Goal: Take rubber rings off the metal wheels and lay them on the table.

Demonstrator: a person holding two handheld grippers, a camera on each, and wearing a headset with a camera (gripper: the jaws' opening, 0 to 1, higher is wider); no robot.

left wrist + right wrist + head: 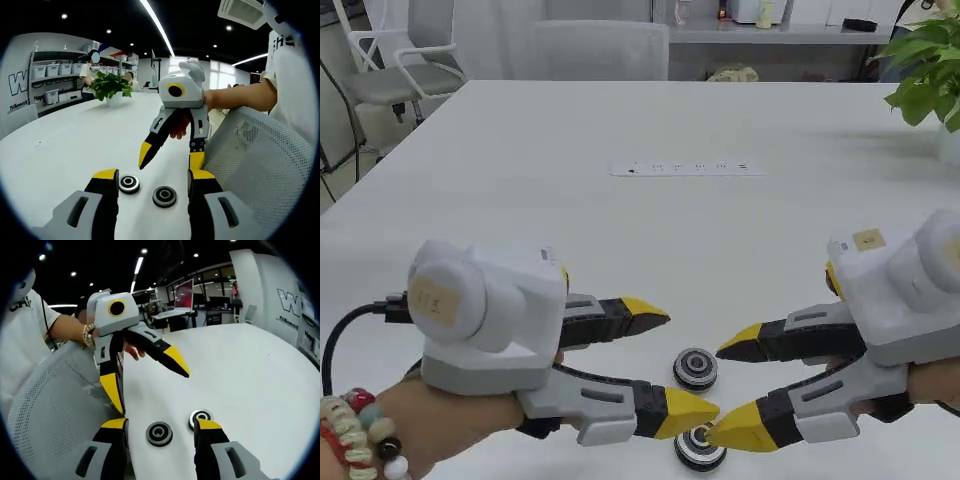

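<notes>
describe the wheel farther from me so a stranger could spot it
On the white table, look between the left gripper and right gripper. Two small dark-rimmed wheels lie there; the far wheel sits fully in view, while the near wheel is partly hidden under the lower jaws.

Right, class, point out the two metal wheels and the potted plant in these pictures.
farther wheel [695,367]: head view, on its centre hub.
nearer wheel [700,452]: head view, on its exposed top face.
potted plant [923,70]: head view, on its leaves at the right edge.
</notes>
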